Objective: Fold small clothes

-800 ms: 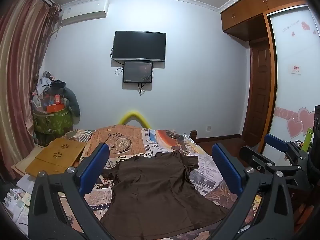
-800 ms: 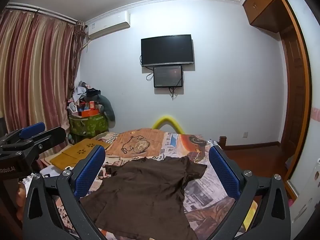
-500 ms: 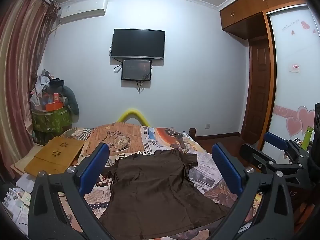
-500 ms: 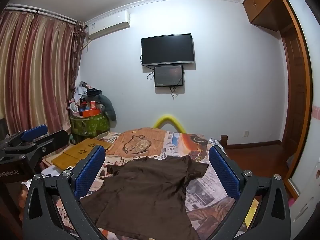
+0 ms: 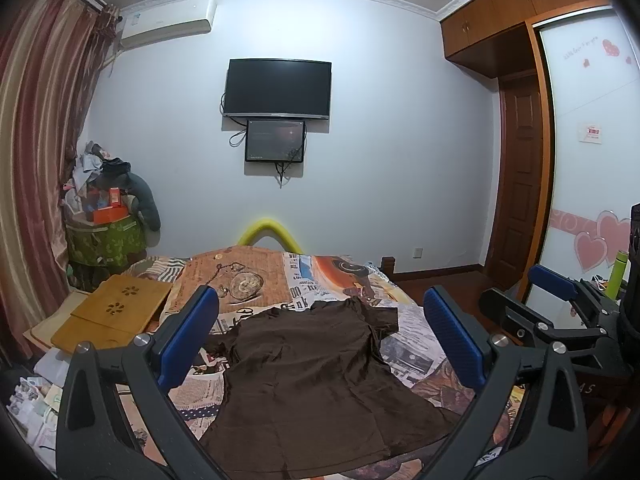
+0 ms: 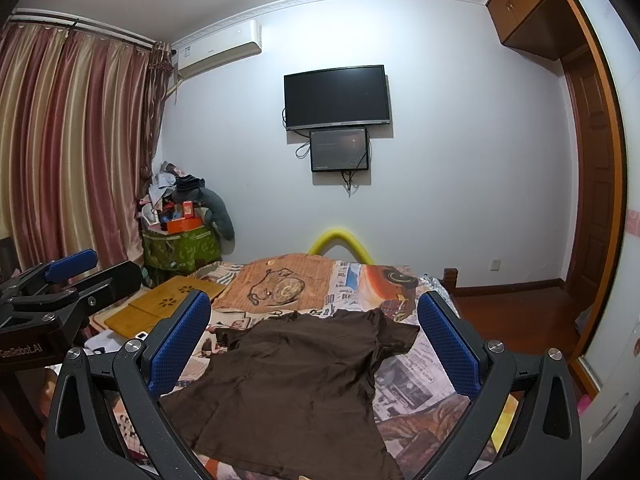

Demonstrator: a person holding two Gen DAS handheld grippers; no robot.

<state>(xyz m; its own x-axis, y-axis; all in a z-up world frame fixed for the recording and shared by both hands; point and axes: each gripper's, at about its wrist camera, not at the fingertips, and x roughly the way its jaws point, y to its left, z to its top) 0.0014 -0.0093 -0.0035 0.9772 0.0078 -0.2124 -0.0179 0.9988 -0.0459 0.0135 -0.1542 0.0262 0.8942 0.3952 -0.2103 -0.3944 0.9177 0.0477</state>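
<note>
I hold both tools spread wide and empty, left tool [image 5: 320, 332] and right tool [image 6: 316, 332], above the near hem of the brown shirt [image 5: 316, 376], lying flat on the bed [image 5: 416, 320], collar away from me.

From my left gripper [image 5: 320, 336], jaws wide and empty, I look over a brown shirt [image 5: 316, 372] spread flat on the printed bedspread [image 5: 256, 276] (the right gripper [image 5: 560, 312] hangs off to the side).
</note>
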